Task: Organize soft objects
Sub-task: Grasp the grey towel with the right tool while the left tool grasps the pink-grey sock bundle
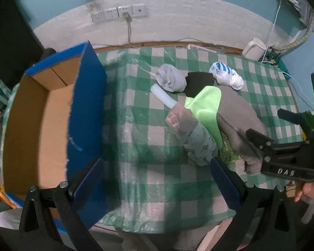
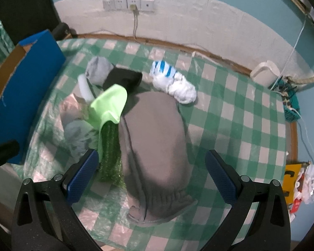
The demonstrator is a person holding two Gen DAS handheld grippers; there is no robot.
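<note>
Soft items lie heaped on the green checked tablecloth [image 2: 230, 108]. A large grey-brown garment [image 2: 155, 138] fills the middle, and my right gripper [image 2: 151, 176] hovers open over its near end, one blue pad on each side. Left of it are a lime-green cloth [image 2: 108, 104], a glittery green piece [image 2: 111, 152] and a pale patterned roll in plastic [image 1: 196, 144]. Behind are a grey sock bundle [image 1: 171, 79], a black bundle [image 1: 198, 83] and a white-and-blue sock bundle [image 1: 226, 75]. My left gripper [image 1: 157, 179] is open and holds nothing, between the cardboard box [image 1: 31, 125] and the pile.
The open box with blue outer walls [image 2: 27, 79] stands at the table's left. A white tube [image 1: 163, 96] pokes out of the pile. Wall sockets [image 2: 127, 4], a white device [image 2: 263, 73] and tangled cables [image 2: 288, 96] lie at the back and right. A hand [image 1: 309, 190] holds the right gripper [image 1: 263, 123].
</note>
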